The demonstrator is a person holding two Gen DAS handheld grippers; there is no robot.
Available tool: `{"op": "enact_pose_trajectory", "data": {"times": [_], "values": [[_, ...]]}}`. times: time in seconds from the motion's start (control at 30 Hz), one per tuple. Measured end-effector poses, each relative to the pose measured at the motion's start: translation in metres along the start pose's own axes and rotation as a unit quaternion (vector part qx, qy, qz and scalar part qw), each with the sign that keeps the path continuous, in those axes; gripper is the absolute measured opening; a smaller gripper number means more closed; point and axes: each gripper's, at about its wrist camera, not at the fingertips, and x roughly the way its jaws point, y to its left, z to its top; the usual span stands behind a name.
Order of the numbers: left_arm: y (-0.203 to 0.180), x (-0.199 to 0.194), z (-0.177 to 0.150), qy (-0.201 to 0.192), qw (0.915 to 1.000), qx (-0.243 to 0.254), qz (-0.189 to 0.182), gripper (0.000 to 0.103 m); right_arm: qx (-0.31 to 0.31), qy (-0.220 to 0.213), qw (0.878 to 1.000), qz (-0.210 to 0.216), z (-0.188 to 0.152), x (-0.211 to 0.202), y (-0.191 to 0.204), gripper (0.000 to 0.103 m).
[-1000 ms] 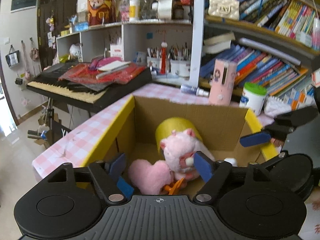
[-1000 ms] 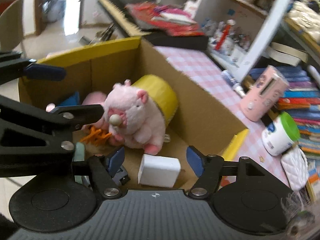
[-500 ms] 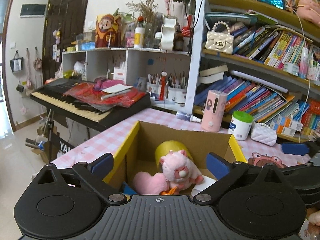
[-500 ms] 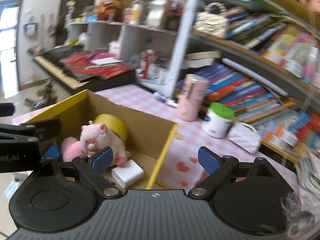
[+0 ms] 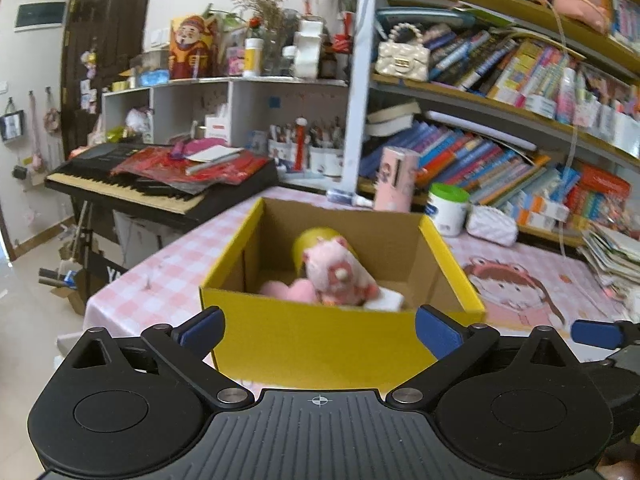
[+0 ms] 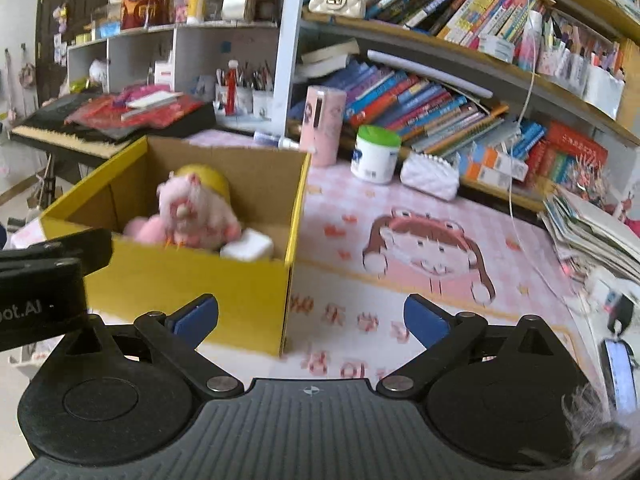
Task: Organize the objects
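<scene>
A yellow cardboard box stands on the pink checked table. It holds a pink plush toy, a yellow roll, a pink heart cushion and a white block. The box and the plush also show in the right wrist view. My left gripper is open and empty, in front of the box's near wall. My right gripper is open and empty, near the box's right front corner.
A pink bottle, a green-lidded jar and a white pouch stand behind the box by the bookshelf. A keyboard sits at the left. Stacked papers and a phone lie at the right.
Both grippers have pulled back and up out of the box and opened wider. The plush, cushion and white block stay inside the box.
</scene>
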Motion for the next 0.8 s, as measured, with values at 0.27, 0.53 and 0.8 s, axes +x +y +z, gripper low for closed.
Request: {"op": "enact_pose_trajectory", "data": {"times": [0.27, 0.53, 0.8], "values": [[-0.008, -0.022, -0.021, 0.016, 0.9992, 0.026, -0.025, 0.103, 0.011, 0.002, 1.000, -0.015, -0.029, -0.035, 0.005, 0.101], [-0.017, -0.039, -0.040, 0.030, 0.9968, 0.050, -0.055, 0.103, 0.041, 0.016, 0.998, -0.040, -0.059, -0.061, -0.002, 0.101], [-0.031, -0.047, -0.045, 0.036, 0.9940, 0.067, -0.078, 0.103, 0.064, 0.020, 0.996, -0.065, -0.075, -0.080, -0.015, 0.101]]}}
